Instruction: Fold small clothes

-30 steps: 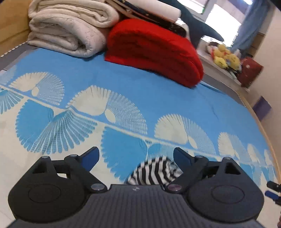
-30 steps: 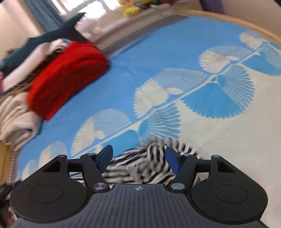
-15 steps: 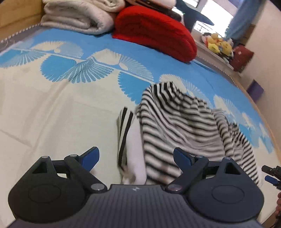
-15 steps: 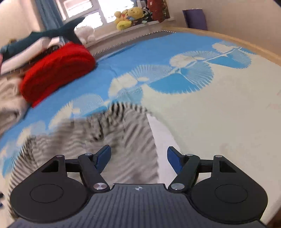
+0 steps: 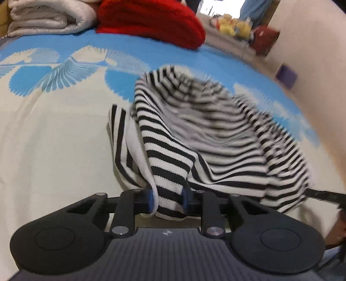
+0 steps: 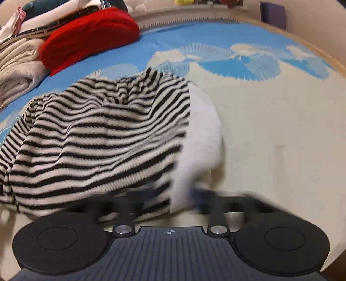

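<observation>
1. Right now your left gripper pinches a bunched near edge of the black-and-white striped knit garment; its jaws have just been closing, and the blue fingers press the fold from both sides.
2. Your right gripper is blurred, yet its jaws have just been closing too and stand clenched on the garment's near edge, where the stripes meet a plain white fabric panel.
3. That striped garment lies rumpled on the blue-and-cream bedspread with fan-shaped prints, humped up in the middle between your two grippers.
4. At the far side of the bed, well apart from the garment, a folded red knitted blanket lies beside a folded cream blanket.
5. Soft toys sit on the ledge past the red blanket.
</observation>
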